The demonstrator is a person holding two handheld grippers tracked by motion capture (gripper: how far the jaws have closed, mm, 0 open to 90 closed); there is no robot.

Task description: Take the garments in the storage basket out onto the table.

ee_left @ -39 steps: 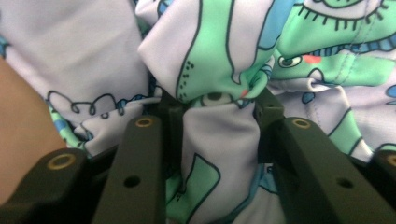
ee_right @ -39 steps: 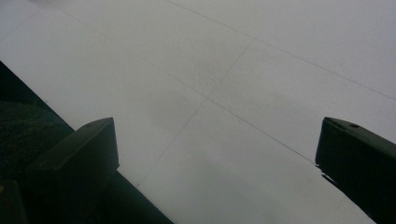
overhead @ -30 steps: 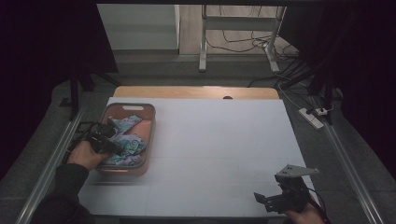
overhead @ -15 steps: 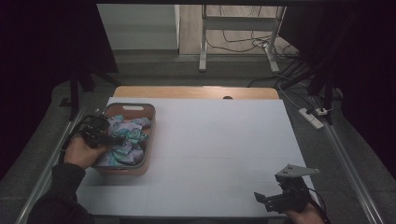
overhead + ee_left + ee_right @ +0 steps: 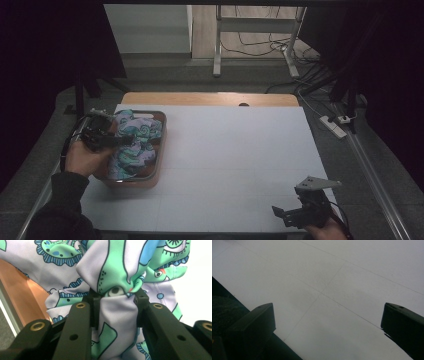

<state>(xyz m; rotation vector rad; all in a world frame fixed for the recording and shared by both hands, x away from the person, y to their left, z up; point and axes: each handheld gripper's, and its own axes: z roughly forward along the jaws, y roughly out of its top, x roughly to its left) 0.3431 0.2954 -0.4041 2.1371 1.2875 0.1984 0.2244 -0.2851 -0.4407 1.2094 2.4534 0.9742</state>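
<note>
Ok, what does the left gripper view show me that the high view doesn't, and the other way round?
The left gripper view alone shows the left gripper with its jaws pinched on a bunched fold of the patterned cloth, and the print's detail: green shapes, blue scallops, an eye motif. The high view alone shows the right gripper resting open near the white table's front right corner, and the whole layout. Both show the cloth and the copper-coloured tray holding it.

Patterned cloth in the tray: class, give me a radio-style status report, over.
Left gripper jaws shut on the patterned cloth, bunched over the copper tray. Right gripper jaws open, idle above the white table. Nothing in the way.
</note>
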